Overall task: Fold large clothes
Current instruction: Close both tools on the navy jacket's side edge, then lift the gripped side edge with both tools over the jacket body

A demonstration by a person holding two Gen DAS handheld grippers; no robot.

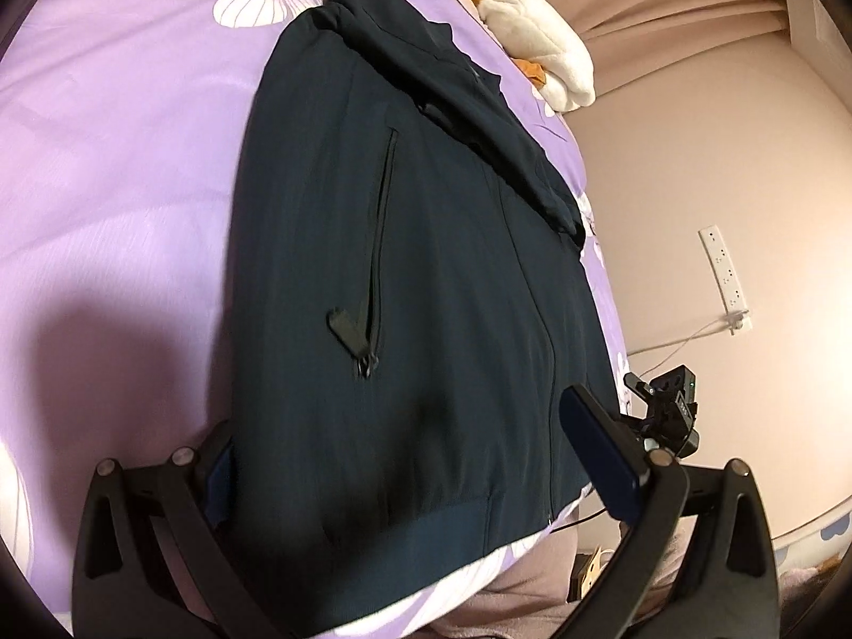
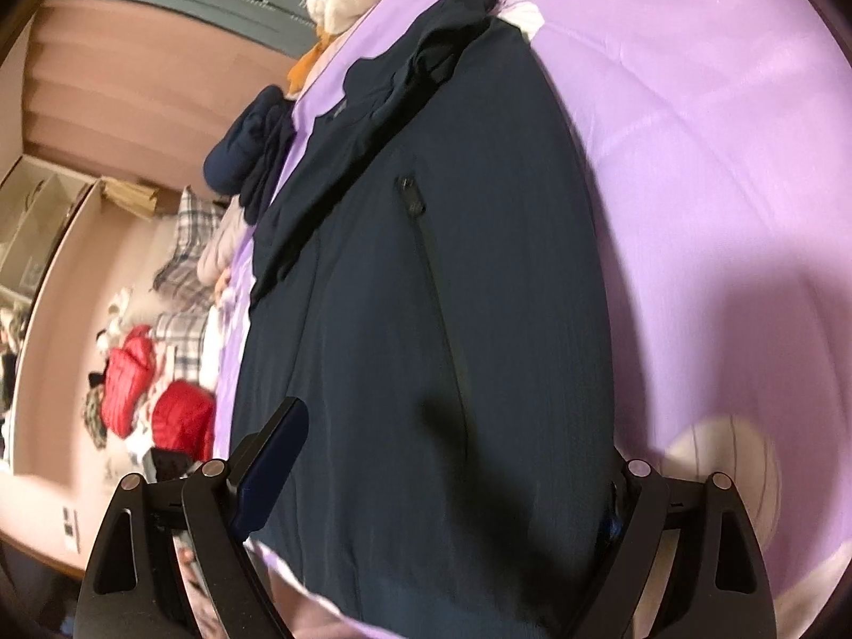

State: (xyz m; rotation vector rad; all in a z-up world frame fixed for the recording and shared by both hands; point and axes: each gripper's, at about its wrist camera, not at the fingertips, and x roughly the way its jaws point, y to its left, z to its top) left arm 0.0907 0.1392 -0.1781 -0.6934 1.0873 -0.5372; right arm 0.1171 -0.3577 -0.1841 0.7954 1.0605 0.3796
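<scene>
1. A dark navy jacket (image 1: 426, 277) lies flat on a bed covered by a purple bedspread (image 1: 117, 170) printed with large white flowers.
2. The jacket's front faces up: a centre zip (image 1: 538, 319) runs along it, and a slanted pocket zip (image 1: 381, 245) with a dark pull tab sits to one side.
3. One sleeve (image 1: 479, 128) is folded across the upper part of the jacket, lying diagonally over the chest.
4. The ribbed hem (image 1: 426, 532) is the part nearest both cameras, close to the bed's edge.
5. The left claw (image 1: 420, 479) is spread wide; its fingers stand either side of the hem region, and nothing is pinched between them.
6. The right claw (image 2: 442, 490) is likewise spread wide over the hem end of the jacket, gripping nothing that can be made out; its right finger is largely hidden at the jacket's edge.
7. A white and orange plush toy (image 1: 538, 48) rests at the far end of the bed, beyond the collar.
8. In the right wrist view, a second dark garment (image 2: 250, 154) is bunched at the bed's side, and red padded clothing (image 2: 160, 394) lies on the floor.
9. A white power strip (image 1: 727, 277) hangs on the pale wall, with a cable leading off it.
</scene>
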